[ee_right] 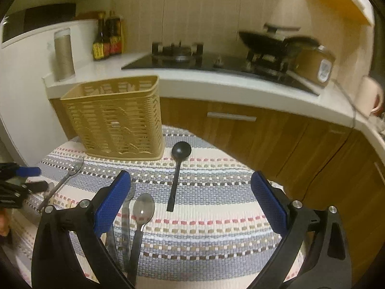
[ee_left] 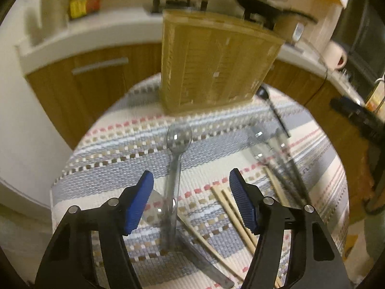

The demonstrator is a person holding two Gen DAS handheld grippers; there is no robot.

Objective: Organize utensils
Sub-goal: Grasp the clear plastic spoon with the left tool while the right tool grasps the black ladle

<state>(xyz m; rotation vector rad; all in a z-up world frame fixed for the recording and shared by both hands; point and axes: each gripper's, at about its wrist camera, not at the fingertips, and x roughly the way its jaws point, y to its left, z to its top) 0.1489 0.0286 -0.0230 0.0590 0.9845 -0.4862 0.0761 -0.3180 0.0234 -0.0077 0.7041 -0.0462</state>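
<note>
A tan slatted utensil basket [ee_left: 214, 65] stands at the far side of a striped mat; it also shows in the right wrist view [ee_right: 115, 118]. My left gripper [ee_left: 191, 178] is open above a clear plastic spoon [ee_left: 176, 159] lying between its jaws. Wooden chopsticks [ee_left: 237, 214] lie to its right. My right gripper [ee_right: 191, 180] is open and empty over the mat. A black ladle [ee_right: 178, 168] lies ahead of it. A metal spoon with a black handle [ee_right: 142, 219] and other cutlery [ee_right: 125, 216] lie by its left finger.
The striped mat [ee_right: 216, 228] covers a small round table. Wooden cabinets [ee_right: 264, 139] and a white counter with a gas stove [ee_right: 178, 55], wok [ee_right: 262, 41] and bottles [ee_right: 108, 36] stand behind. More metal utensils [ee_left: 276, 154] lie at the right in the left wrist view.
</note>
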